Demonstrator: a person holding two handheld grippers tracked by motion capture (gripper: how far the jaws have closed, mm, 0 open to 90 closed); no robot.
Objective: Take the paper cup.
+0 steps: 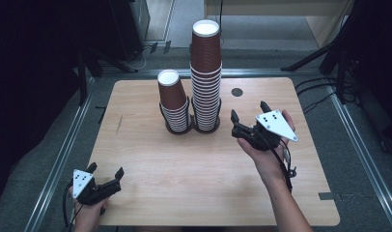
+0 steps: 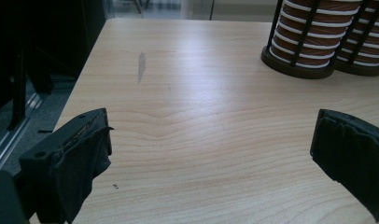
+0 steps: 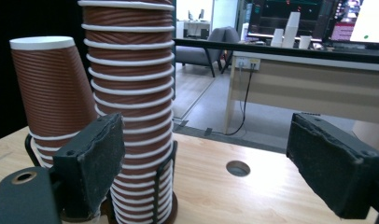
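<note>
wooden table (image 1: 184, 164) bare at 6 o'clock; both grippers, left (image 1: 105, 178) and right (image 1: 248, 112), released. approach tall cup stack (image 1: 205, 72) squarely, right jaws straddling.

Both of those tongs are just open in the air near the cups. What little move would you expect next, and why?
Probably the right tongs ease left toward the tall stack of ribbed brown paper cups in its black wire holder. Their jaws stand wide open beside that stack, holding nothing, while the left tongs sit open near the front edge of the light wooden table, farther from the cups.
</note>
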